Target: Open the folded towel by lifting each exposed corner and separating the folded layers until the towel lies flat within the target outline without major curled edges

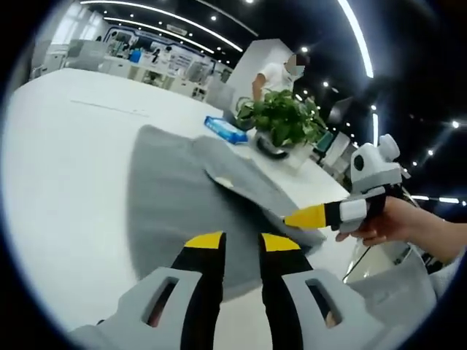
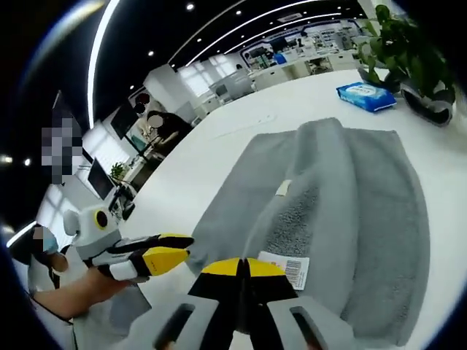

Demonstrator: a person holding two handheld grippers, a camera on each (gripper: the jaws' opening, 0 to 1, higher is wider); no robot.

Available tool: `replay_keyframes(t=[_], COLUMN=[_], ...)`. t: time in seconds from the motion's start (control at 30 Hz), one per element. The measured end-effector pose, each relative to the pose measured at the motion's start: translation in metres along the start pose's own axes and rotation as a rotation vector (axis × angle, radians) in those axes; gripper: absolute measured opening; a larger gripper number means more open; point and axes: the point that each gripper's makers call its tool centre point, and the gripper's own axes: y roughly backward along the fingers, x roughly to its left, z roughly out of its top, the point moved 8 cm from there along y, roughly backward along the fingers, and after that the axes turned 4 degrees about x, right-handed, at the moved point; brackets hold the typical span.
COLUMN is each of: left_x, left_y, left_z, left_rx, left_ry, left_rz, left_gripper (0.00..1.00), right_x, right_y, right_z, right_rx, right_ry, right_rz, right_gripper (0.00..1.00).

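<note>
A wide white table [image 1: 66, 168] in a bright open office carries the grey towel [image 2: 350, 204], which lies partly opened with a thick fold running down its middle, a white barcode label [image 2: 286, 268] at its near edge and no target outline that I can make out. The right gripper [image 2: 243, 268] has its jaws pressed together on the towel's near edge by that label, while the left gripper [image 1: 242, 246] stands slightly parted over the towel's near side, so I judge the middle fold and final flattening remain. Beyond the towel's far edge sit a blue wipes packet [image 2: 367, 95] and a potted plant [image 1: 283, 120], near but not blocking it.
</note>
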Motion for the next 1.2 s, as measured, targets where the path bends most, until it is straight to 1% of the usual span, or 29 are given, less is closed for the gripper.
replay_keyframes(t=[0.1,0.27,0.37,0.57,0.67,0.9,1.2], left_x=[0.0,0.001,0.0,-0.001,-0.001,-0.001,0.0], left_y=[-0.001,-0.003,-0.003,-0.005,-0.005,-0.007,-0.008], left_z=[-0.001,-0.002,-0.003,-0.004,-0.003,-0.007,-0.011], left_rx=[0.005,0.01,0.012,0.014,0.013,0.03,0.062], left_ry=[-0.003,0.025,0.05,0.06,0.066,0.111,0.113], left_rz=[0.0,-0.008,-0.023,-0.033,-0.032,-0.048,-0.045], left_gripper=[0.17,0.18,0.18,0.18,0.18,0.18,0.18], right_x=[0.005,0.015,0.019,0.027,0.031,0.04,0.047], right_y=[-0.004,-0.009,-0.011,-0.016,-0.018,-0.02,-0.019], right_z=[-0.004,-0.011,-0.014,-0.021,-0.024,-0.029,-0.03], right_rx=[0.014,0.04,0.049,0.083,0.093,0.098,0.089], right_ry=[0.004,0.029,0.036,0.08,0.087,0.117,0.135], right_rz=[0.014,0.029,0.038,0.048,0.057,0.074,0.097], right_gripper=[0.0,0.0,0.0,0.0,0.0,0.0,0.0])
